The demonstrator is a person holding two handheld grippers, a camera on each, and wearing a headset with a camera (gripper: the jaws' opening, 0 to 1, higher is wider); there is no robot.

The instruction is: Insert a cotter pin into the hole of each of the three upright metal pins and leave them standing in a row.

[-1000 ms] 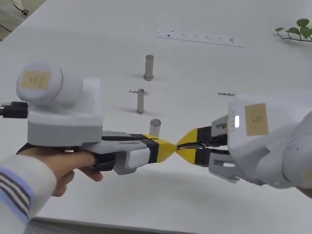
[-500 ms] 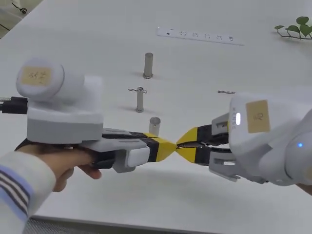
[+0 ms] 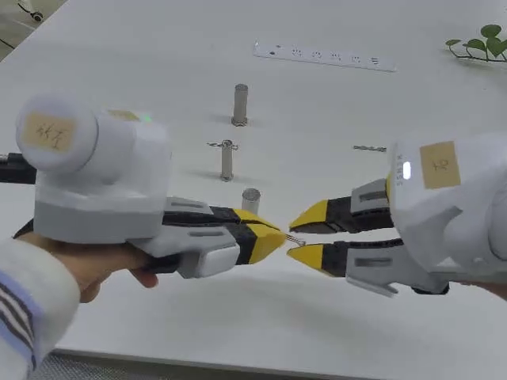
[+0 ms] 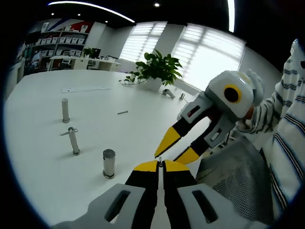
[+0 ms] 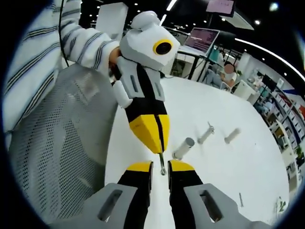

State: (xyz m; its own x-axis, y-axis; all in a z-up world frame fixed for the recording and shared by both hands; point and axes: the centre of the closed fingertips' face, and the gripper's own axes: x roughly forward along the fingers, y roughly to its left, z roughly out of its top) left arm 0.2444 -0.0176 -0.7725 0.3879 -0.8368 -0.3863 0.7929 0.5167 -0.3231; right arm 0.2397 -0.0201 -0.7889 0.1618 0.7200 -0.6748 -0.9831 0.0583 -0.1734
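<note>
Three upright metal pins stand in a row on the white table: the far pin [image 3: 240,105], the middle pin [image 3: 226,161] with a cotter pin through its top, and the near pin [image 3: 251,199]. My left gripper [image 3: 279,237] is shut on a small cotter pin [image 3: 294,240], whose tip sticks out past the yellow jaws. My right gripper [image 3: 291,240] faces it, open, with the pin's tip between its jaws. In the right gripper view the cotter pin [image 5: 163,168] hangs from the left gripper [image 5: 155,138] between my own open jaws. Another loose cotter pin [image 3: 369,148] lies on the table to the right.
A white power strip [image 3: 323,58] lies at the far side and a green plant [image 3: 479,43] at the far right. A mesh chair back [image 4: 233,171] stands close to the table's near edge. Both grippers hover above the table, just in front of the near pin.
The right gripper's jaws, closed against the left gripper's tips before, have opened and drawn back slightly to the right. The cotter pin stays in the left gripper.
</note>
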